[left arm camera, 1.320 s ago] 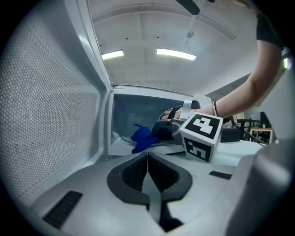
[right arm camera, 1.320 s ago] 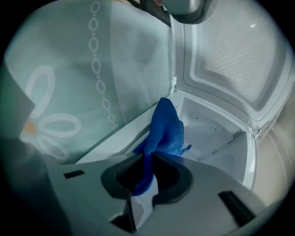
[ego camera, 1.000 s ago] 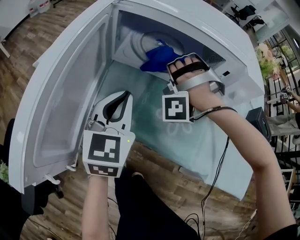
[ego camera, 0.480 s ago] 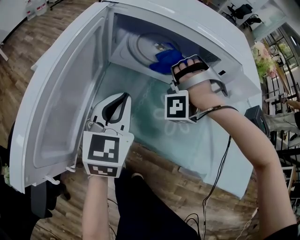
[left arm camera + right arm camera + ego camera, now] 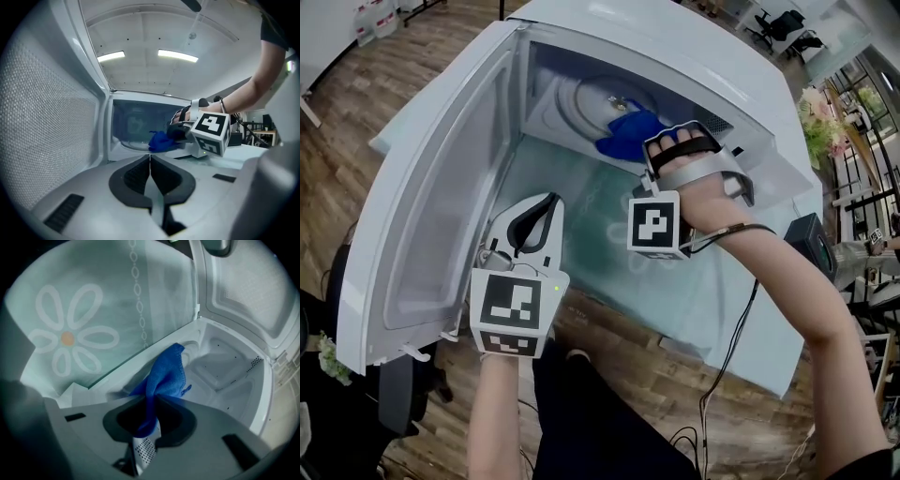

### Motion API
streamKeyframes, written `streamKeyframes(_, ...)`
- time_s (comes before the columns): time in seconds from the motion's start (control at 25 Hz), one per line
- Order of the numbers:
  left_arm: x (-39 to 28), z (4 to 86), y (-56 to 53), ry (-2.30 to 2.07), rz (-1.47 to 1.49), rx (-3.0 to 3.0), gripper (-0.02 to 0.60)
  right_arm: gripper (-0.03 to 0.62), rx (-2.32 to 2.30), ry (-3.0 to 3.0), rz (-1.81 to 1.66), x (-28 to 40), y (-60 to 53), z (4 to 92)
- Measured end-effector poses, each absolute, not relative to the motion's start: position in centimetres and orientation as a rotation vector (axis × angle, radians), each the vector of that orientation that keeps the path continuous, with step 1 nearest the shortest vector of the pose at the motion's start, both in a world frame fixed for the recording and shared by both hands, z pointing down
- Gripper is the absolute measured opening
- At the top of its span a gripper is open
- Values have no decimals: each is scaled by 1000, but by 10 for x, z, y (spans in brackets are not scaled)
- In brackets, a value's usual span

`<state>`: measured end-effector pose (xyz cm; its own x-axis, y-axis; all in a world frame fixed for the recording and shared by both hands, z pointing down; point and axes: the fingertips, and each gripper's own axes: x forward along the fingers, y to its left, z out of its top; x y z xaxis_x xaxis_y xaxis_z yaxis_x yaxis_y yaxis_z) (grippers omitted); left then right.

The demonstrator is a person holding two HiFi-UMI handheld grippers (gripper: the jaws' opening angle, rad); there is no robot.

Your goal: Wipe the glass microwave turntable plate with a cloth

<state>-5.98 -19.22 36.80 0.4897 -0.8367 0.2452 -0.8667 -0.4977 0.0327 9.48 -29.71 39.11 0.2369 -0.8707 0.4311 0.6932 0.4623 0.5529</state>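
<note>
Right-side first: the right gripper point(image 5: 152, 401) has its jaws closed on a blue cloth point(image 5: 164, 376). A fold of cloth is pinched between the dark pads, and the rest bunches up and forward past the tips.

- The cloth's free end reaches into the mouth of the microwave point(image 5: 675, 47), over the front right part of the glass turntable plate point(image 5: 577, 98).
- The plate lies flat on the floor of the white cavity. Whether cloth and glass touch cannot be told.
- The person's right hand point(image 5: 684, 159) holds this gripper just at the cavity opening, marker cube toward the camera.

Left gripper point(image 5: 150, 164): jaws together, pads meeting along one line, nothing between them.

- It is in front of the microwave and points at the cavity, well apart from the plate and the cloth.
- It hovers over the table point(image 5: 712, 300), near the lower edge of the door point(image 5: 441, 206).
- The door stands swung wide open on the left side.

The table top is pale green glass printed with a white flower point(image 5: 70, 338). The microwave sits on it.
</note>
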Motion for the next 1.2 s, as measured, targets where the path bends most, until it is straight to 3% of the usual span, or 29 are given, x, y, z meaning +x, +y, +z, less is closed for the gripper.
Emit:
streamKeyframes(0.56,-55,336,-171,-1469,321,2576,8,48,309,-975,-1045,92,-228,347)
streamKeyframes(0.96,-23,287,-129,-1391,351,2649,8,48,594,-1545,-656,105,-143,281)
streamKeyframes(1.2,12,241,-105,-1314,353,2794,8,48,920,-1946,-256,136,-97,233)
